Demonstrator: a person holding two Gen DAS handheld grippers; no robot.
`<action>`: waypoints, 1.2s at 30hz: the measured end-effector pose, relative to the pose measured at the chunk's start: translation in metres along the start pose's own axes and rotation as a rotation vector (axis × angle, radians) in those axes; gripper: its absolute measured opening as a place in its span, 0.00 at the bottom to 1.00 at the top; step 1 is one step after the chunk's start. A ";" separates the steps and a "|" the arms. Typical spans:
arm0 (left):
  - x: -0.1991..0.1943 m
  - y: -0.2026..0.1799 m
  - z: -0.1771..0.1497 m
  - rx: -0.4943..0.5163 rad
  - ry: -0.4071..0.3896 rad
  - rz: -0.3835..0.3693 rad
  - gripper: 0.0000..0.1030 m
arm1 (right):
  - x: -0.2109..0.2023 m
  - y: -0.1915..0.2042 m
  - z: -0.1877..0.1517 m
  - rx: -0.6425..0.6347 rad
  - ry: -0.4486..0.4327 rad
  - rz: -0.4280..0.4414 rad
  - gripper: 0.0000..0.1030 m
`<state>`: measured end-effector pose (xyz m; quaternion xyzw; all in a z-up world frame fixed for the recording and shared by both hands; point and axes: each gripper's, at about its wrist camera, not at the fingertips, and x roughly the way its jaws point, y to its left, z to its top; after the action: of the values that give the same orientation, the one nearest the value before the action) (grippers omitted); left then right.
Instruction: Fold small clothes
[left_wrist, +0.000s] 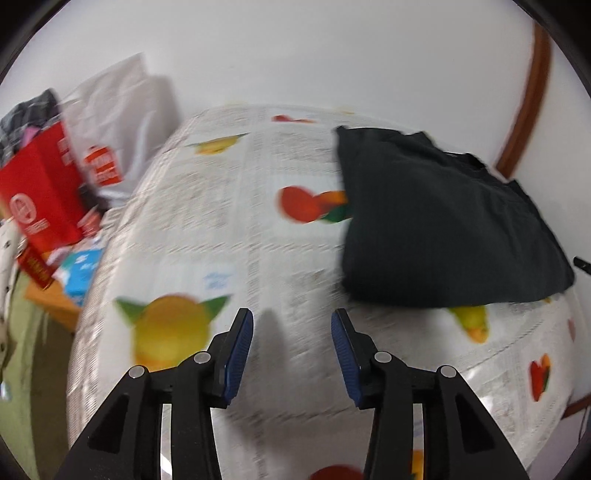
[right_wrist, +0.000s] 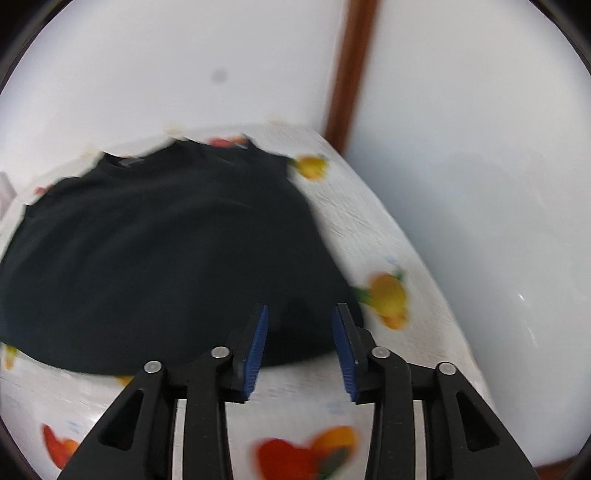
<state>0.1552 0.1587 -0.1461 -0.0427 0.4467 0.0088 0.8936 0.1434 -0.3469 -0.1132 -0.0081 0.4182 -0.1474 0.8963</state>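
1. White walls back a desk (left_wrist: 258, 229) covered in a fruit-print cloth, with red bags (left_wrist: 40, 192) piled at its left edge.
2. On it lies the dark garment (left_wrist: 436, 229), flat and seemingly part-folded (blur hides the seams).
3. Left claw (left_wrist: 291, 332) hovers spread and empty over bare cloth, beside the garment's near-left corner.
4. Right claw (right_wrist: 299, 332) is spread over the near hem, gripping nothing.
5. My advice: pinch both near corners low, lift evenly, and carry the hem straight toward the collar.

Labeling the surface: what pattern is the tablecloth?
White tablecloth with fine grey lines and red, yellow and orange fruit prints; clearest in the left wrist view.
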 end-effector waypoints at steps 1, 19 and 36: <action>0.000 0.004 -0.003 -0.009 0.003 0.024 0.40 | -0.001 0.014 0.002 -0.008 -0.011 0.027 0.42; 0.005 0.040 -0.012 -0.037 -0.029 0.166 0.57 | -0.016 0.278 -0.027 -0.257 -0.059 0.376 0.45; 0.013 0.046 -0.006 -0.034 -0.015 0.145 0.72 | -0.060 0.341 -0.106 -0.672 -0.167 0.285 0.52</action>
<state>0.1557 0.2034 -0.1633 -0.0255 0.4419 0.0815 0.8930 0.1146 0.0070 -0.1842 -0.2557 0.3654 0.1256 0.8862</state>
